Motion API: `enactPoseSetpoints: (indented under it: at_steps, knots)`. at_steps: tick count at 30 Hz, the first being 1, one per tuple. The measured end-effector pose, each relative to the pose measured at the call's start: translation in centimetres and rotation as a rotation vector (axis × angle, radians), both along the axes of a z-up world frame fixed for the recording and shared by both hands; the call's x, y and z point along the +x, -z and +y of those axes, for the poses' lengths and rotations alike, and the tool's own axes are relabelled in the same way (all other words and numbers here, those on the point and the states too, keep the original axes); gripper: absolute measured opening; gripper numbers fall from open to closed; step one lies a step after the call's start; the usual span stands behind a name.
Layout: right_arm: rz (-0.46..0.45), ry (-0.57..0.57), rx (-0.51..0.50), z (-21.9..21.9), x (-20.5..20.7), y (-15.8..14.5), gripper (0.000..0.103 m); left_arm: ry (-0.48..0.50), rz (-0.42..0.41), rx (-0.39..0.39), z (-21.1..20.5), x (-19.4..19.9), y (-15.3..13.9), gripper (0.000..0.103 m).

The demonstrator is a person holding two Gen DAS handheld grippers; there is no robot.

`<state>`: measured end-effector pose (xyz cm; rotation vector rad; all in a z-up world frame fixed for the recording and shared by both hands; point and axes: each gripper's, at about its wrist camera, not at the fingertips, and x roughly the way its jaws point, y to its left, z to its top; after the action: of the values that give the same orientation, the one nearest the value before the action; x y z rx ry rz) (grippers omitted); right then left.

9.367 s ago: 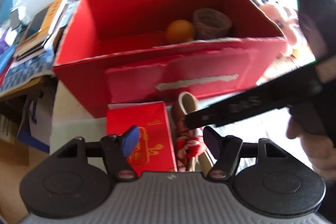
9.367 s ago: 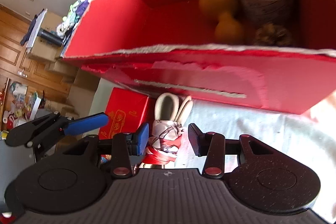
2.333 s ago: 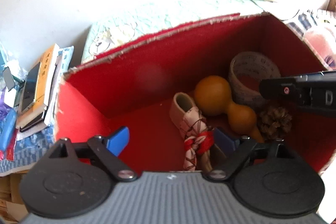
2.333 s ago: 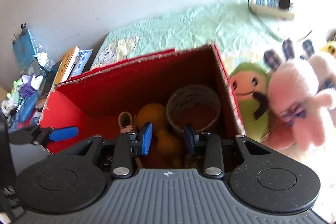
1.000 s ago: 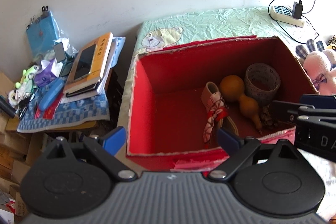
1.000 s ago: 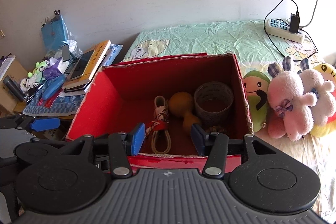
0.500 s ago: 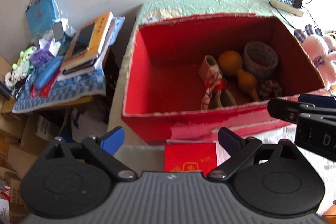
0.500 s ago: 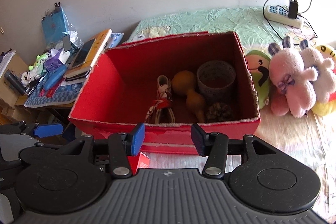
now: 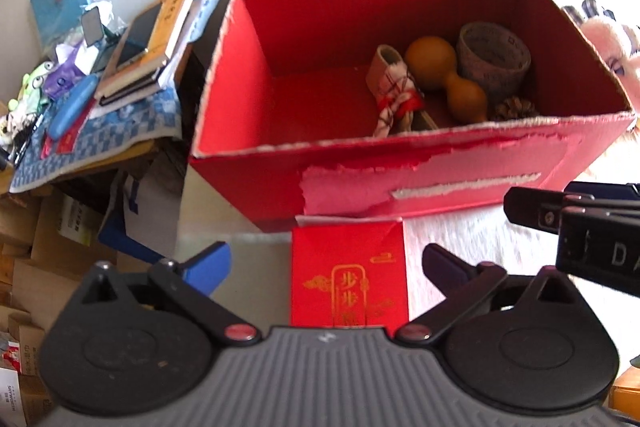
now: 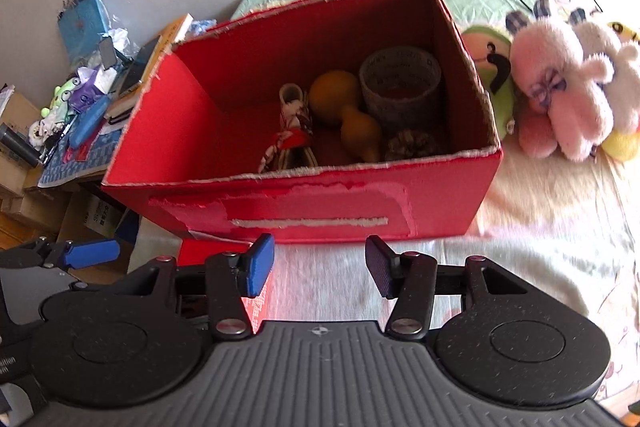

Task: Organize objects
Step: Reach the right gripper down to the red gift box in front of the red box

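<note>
Inside the red box (image 9: 248, 131) lie a gourd (image 9: 444, 75), woven cup (image 9: 494, 57), pinecone (image 9: 514, 107).

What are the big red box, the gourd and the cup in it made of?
Box: cardboard, matte red skin; torn patches and ragged pale edges show paper underneath.
Gourd: looks like a dried natural gourd, smooth tan, slight sheen; could be a replica.
Cup: woven or printed paper, grey; too blurred to tell.

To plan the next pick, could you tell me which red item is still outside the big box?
The small flat red packet with gold print, lying before the big red box.
</note>
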<state>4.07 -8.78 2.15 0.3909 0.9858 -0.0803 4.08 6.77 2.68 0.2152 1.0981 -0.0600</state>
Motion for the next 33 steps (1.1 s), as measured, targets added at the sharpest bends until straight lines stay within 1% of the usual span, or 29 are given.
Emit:
enactPoseSetpoints:
  at_steps: [4,8,10,11,20,23,28,31,33]
  knots:
    - [0.026,0.010,0.017,0.0,0.1,0.5,0.057,0.007,0.012,0.002,0.0,-0.1,0.4,0.102]
    - [0.041,0.024,0.008,0.0,0.2,0.8,0.058,0.007,0.027,-0.003,0.3,0.0,0.8,0.102]
    - [0.050,0.035,0.005,-0.1,0.4,0.9,0.062,0.009,0.036,-0.005,0.3,0.1,0.9,0.102]
    - [0.053,0.040,0.002,-0.1,0.4,1.0,0.062,0.013,0.038,-0.008,0.3,0.1,1.0,0.102]
    - [0.069,0.051,-0.002,0.5,0.7,1.4,0.062,0.037,0.047,-0.013,0.6,0.2,1.5,0.102]
    - [0.067,0.034,0.008,0.7,1.0,1.2,0.062,0.035,0.063,-0.026,0.9,0.3,1.7,0.102]
    - [0.065,0.001,0.010,1.0,1.7,1.2,0.062,0.021,0.058,-0.022,1.0,0.5,1.7,0.102]
    - [0.063,-0.009,0.028,0.9,2.0,1.0,0.062,0.001,0.070,-0.026,1.3,0.7,1.7,0.102]
    - [0.061,-0.025,0.033,1.0,2.1,1.1,0.062,0.007,0.069,-0.024,1.3,0.6,1.7,0.102]
